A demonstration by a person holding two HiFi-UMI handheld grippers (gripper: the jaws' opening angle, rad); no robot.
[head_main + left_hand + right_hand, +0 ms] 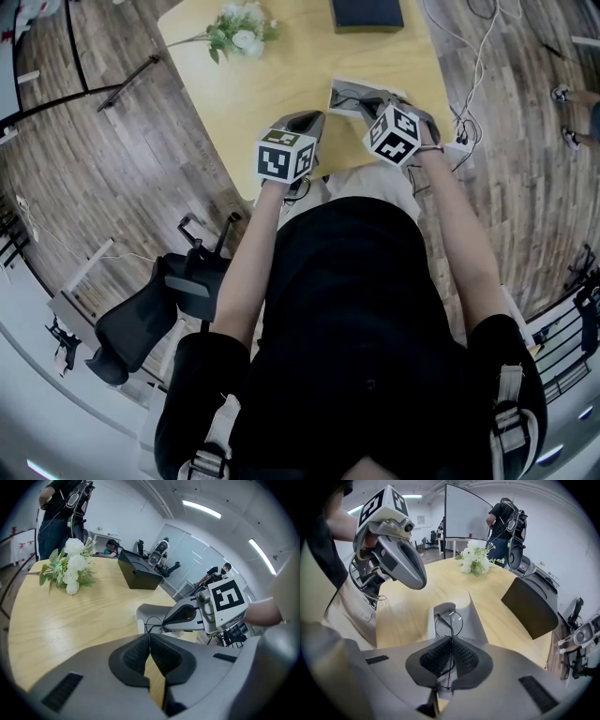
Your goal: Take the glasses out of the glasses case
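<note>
The grey glasses case lies open on the wooden table near its front edge, lid raised. Thin round wire glasses rise out of it, and my right gripper is shut on their frame, the wire pinched between the black pads. In the head view the right gripper sits over the case. My left gripper is shut with nothing between its pads, hovering just left of the case above bare table. It shows in the right gripper view as the left gripper, tilted down.
A bunch of white flowers lies at the table's far left and a dark box at the far edge. Cables trail off the right side. A black chair stands on the floor to the left.
</note>
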